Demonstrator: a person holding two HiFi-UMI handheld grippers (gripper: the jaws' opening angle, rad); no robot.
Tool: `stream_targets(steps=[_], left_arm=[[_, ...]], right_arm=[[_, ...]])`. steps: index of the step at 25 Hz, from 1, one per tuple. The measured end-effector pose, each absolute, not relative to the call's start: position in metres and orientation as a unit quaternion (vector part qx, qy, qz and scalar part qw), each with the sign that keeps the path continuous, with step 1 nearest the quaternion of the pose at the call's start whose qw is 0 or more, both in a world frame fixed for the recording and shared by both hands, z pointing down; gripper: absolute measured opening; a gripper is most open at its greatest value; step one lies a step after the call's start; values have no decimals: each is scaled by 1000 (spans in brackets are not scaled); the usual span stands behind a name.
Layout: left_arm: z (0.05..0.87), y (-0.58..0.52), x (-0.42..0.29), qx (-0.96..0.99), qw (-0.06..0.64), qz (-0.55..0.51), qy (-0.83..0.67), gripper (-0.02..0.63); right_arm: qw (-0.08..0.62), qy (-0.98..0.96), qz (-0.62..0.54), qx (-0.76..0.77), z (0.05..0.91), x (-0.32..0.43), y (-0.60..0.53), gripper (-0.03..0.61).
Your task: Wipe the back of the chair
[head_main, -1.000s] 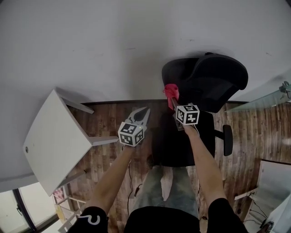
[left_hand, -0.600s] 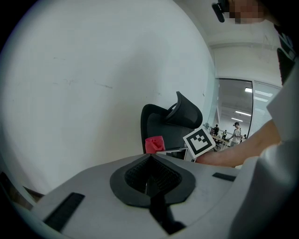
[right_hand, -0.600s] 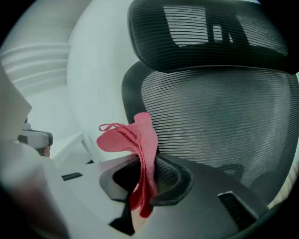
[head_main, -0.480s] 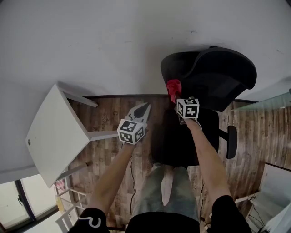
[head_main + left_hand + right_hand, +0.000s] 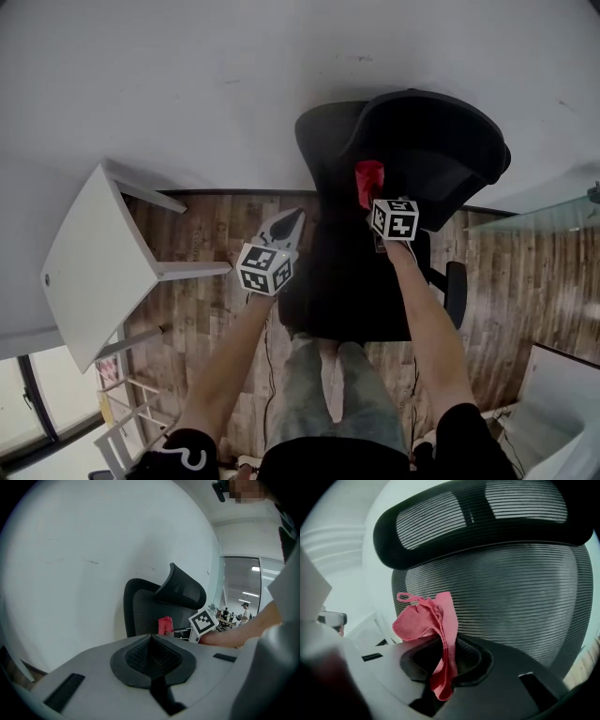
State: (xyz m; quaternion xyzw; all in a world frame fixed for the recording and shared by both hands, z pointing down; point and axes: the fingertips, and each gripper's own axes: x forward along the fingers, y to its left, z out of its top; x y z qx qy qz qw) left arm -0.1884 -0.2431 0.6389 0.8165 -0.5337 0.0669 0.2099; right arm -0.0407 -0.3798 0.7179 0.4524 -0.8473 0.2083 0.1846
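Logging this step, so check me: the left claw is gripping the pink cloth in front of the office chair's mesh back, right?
No, the right claw is gripping the pink cloth in front of the office chair's mesh back; the right gripper view shows it.

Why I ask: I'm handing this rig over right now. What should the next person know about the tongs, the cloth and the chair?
Left tongs: shut and empty, held beside the chair, touching nothing.
Right tongs: shut on the pink cloth, pointed at the mesh chair back, below the headrest.
Done: the cloth is gripped and up at the chair back; I can't tell whether it touches the mesh.
Left: wipe across the chair back. Nothing shows how much has been wiped.
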Motion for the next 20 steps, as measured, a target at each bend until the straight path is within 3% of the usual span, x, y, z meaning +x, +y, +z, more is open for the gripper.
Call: stream_targets(steps=[20], left_arm=[[632,-255,-49,837,193,74,-506,25]], right_arm=[[171,-748,240,595,709,237,-409,72]])
